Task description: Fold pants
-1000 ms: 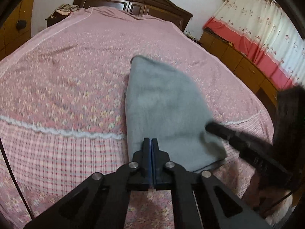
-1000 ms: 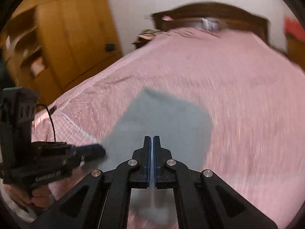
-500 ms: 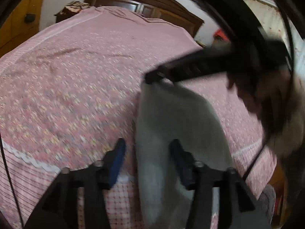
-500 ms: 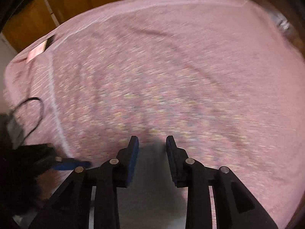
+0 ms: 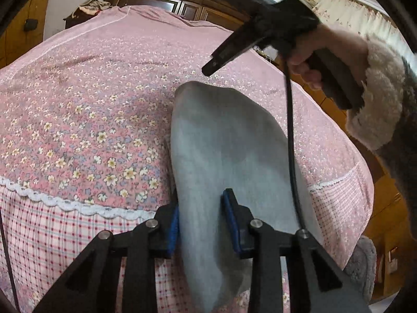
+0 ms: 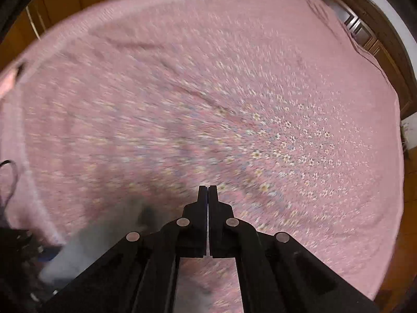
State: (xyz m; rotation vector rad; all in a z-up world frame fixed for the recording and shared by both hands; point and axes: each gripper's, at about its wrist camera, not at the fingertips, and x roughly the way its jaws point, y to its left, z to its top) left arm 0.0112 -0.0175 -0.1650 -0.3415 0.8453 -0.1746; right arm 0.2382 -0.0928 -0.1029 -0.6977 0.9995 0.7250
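Grey pants (image 5: 224,140) clear left-view, blurred right-view, pink bedspread (image 6: 182,91)

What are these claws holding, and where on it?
Nothing firmly. The left gripper, jaws just closing, straddles the near end of the grey pants without pinching yet; the right gripper is shut and empty.

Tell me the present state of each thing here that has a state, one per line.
Gray pants: folded into a long strip, lying on the bed.
Left gripper: open, jaws just closing around the pants' near end.
Right gripper: shut, empty, above the bedspread.
Curtains: drawn.
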